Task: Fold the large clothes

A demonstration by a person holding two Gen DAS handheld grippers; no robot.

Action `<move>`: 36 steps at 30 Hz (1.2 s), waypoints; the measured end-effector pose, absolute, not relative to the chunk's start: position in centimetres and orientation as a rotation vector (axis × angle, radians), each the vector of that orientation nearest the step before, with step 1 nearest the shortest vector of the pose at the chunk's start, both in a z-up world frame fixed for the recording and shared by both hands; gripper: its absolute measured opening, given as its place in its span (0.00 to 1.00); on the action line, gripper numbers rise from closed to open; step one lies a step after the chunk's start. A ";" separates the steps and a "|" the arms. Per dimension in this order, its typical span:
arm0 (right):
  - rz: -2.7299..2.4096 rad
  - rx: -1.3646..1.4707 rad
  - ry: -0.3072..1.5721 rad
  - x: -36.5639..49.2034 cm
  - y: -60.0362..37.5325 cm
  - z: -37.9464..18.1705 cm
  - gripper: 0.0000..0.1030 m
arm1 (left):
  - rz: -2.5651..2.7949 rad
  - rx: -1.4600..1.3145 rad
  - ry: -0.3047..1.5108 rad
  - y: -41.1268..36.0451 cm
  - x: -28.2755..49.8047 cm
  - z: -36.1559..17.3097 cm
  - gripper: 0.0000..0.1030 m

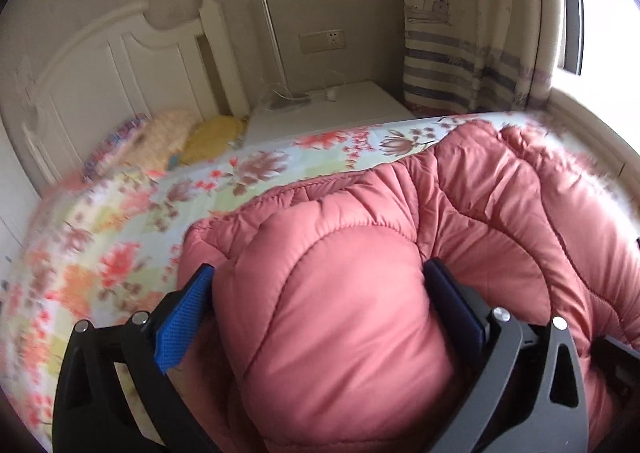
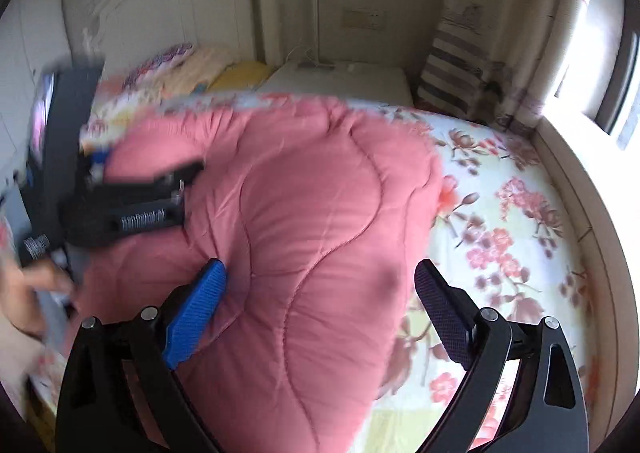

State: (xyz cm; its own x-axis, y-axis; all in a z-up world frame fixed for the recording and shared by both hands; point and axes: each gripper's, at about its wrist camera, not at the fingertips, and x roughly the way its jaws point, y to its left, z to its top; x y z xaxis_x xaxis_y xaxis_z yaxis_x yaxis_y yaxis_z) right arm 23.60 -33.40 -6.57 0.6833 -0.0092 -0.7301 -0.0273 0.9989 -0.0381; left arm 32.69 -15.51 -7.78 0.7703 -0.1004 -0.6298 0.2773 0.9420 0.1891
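Observation:
A puffy pink quilted jacket (image 1: 480, 193) lies bunched on the flowered bed sheet (image 1: 132, 221). In the left wrist view a thick fold of it bulges between the blue pads of my left gripper (image 1: 320, 267), which press on it from both sides. The right wrist view shows the same jacket (image 2: 304, 173) spread across the bed, with the left gripper (image 2: 144, 169) blurred at its left edge. My right gripper (image 2: 320, 267) stands wide open above the jacket's near part. Its left pad is over the fabric and its right pad over the sheet (image 2: 500, 213), and neither presses on anything.
A white headboard (image 1: 120, 65) and pillows (image 1: 168, 133) are at the far end, with a white nightstand (image 1: 332, 109) beside them. A striped curtain (image 1: 452, 53) and a bright window ledge (image 2: 580, 173) run along the right. A person's hand (image 2: 28, 293) shows at the left edge.

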 end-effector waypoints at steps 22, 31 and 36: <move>-0.073 0.112 0.473 10.9 -34.9 5.8 0.96 | -0.102 0.083 0.278 -9.5 17.6 9.4 0.98; -0.163 0.053 0.449 4.4 -33.8 4.6 0.96 | -0.208 0.102 0.264 -9.7 7.7 5.8 0.98; -0.119 0.027 0.437 2.5 -33.6 3.1 0.96 | -0.186 0.161 0.306 -10.0 6.1 1.8 0.98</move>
State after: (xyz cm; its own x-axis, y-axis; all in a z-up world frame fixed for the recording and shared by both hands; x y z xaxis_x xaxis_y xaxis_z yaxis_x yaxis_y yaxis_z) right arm 2.53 -33.55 3.10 0.8992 -0.1091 -0.4236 0.1209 0.9927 0.0010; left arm 6.11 -9.96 1.77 0.9367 -0.1569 -0.3130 0.2054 0.9702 0.1284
